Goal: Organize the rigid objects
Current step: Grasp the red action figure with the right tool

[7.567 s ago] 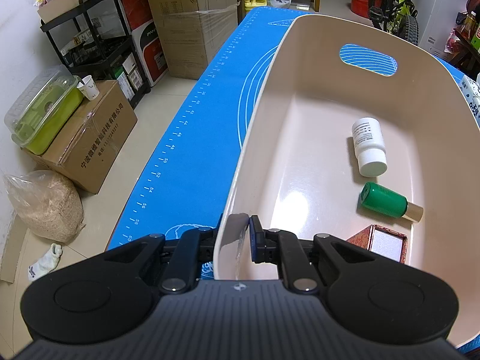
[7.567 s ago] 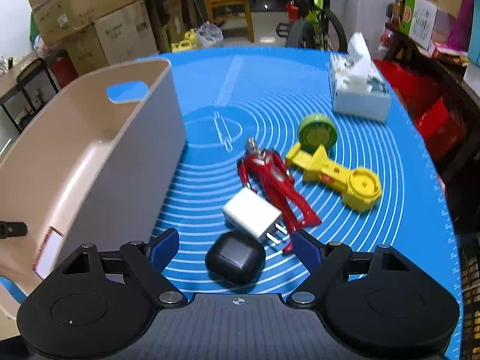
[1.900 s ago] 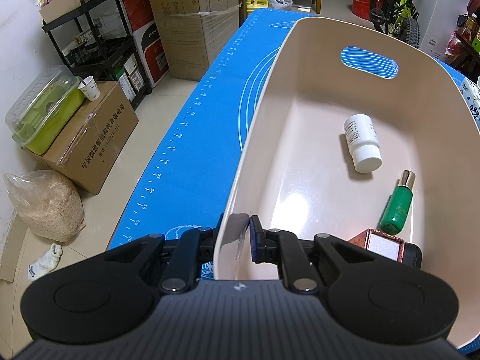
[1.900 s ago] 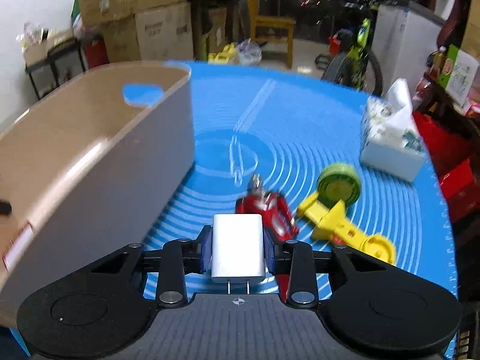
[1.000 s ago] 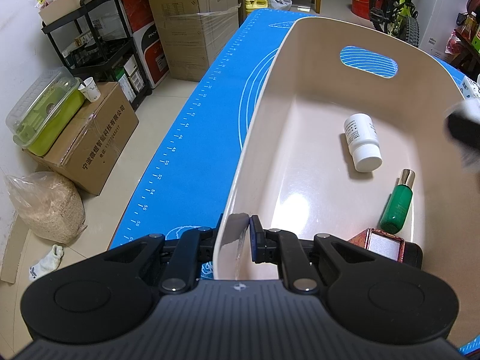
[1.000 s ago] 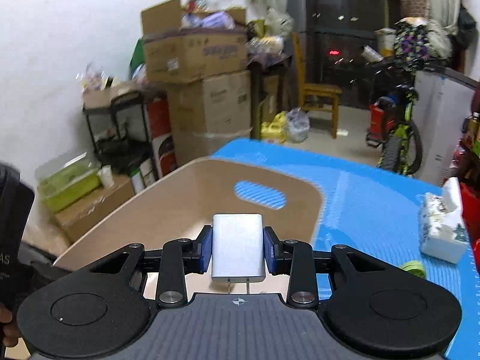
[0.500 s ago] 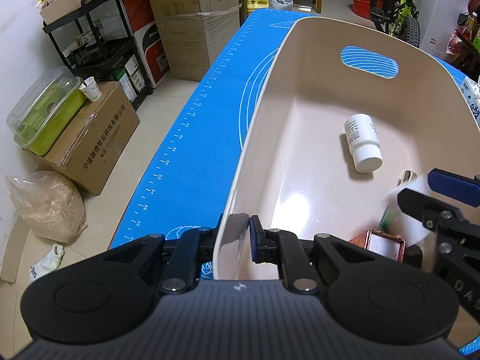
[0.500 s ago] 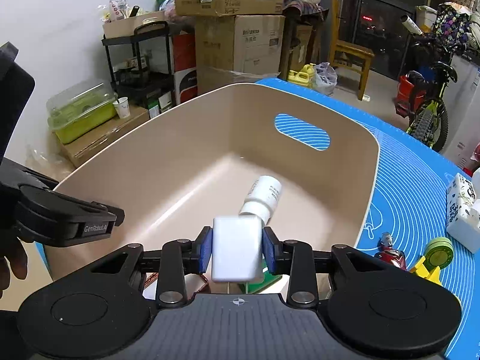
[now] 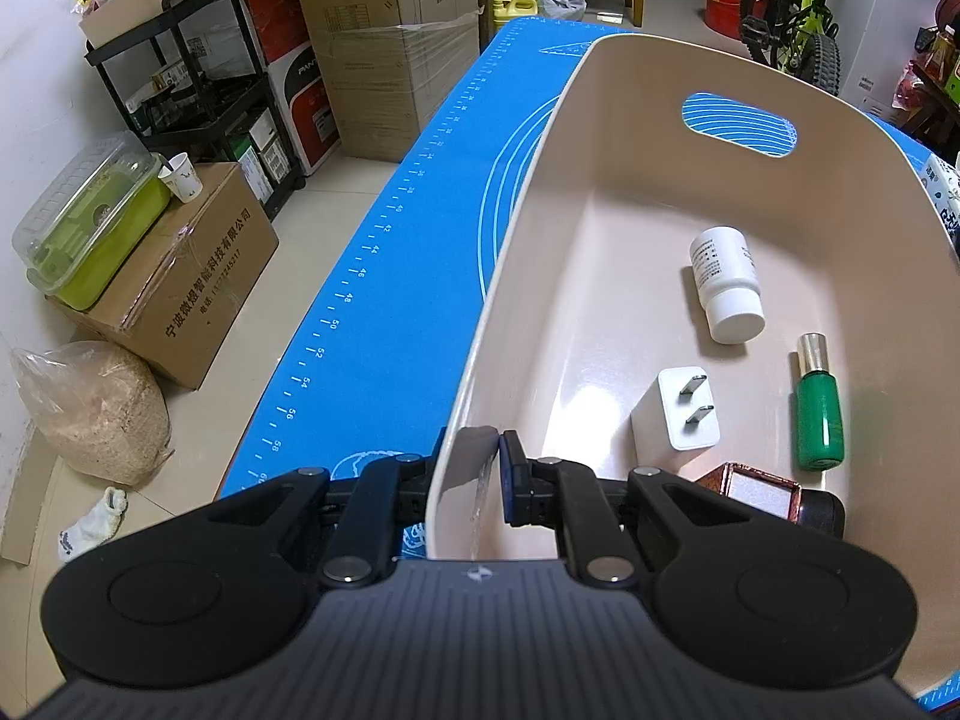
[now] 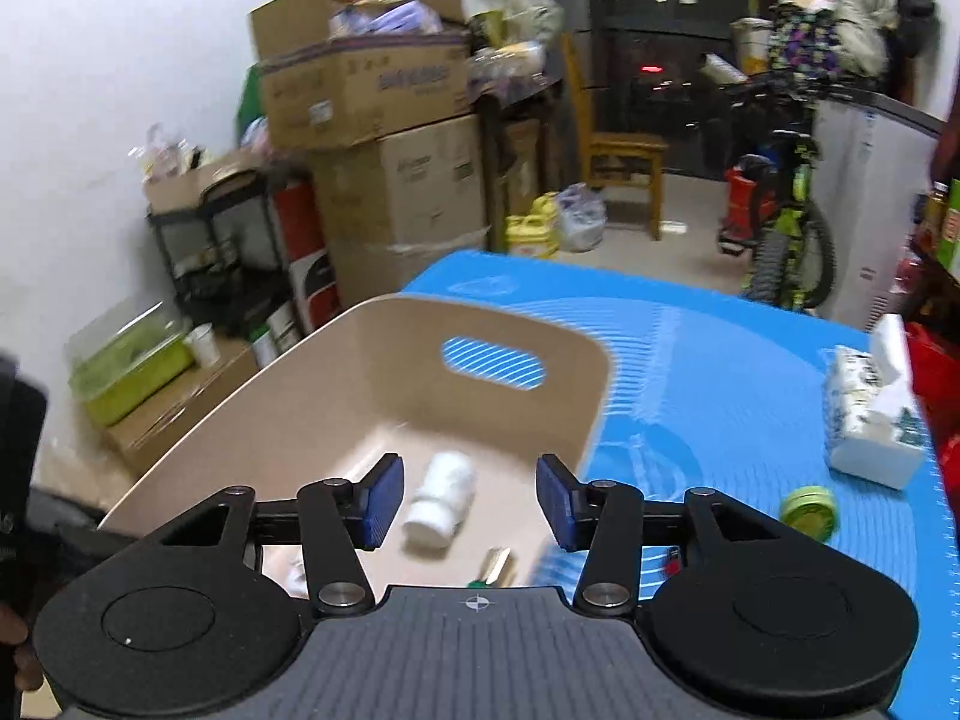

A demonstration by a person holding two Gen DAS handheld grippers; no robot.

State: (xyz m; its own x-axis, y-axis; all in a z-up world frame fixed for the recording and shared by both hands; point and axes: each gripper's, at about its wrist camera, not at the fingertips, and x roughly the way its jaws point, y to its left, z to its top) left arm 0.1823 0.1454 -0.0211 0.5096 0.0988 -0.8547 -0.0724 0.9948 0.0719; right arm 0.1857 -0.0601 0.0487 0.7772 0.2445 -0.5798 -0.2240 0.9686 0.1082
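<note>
**Charger dropped in the bin, right gripper freed**

The left gripper (image 9: 480, 474) was clamped narrowly on the near rim of the beige bin (image 9: 540, 192), one finger outside the wall and one inside, apparently to keep the bin from sliding on the blue mat (image 9: 384, 276) that covered the tabletop. The right gripper (image 10: 468, 504) hung above the bin; its jaws had just been opening and stood moderately apart with nothing between them. The white charger (image 9: 675, 414) lay on the bin floor with its prongs facing up, near the white bottle (image 9: 726, 285) and the green bottle (image 9: 819, 408), with a copper-rimmed box (image 9: 756, 489) by the near wall. Out on the mat a green round toy (image 10: 810, 510) and a tissue box (image 10: 870, 420) waited; the toy looked like a likely next pick.
</note>
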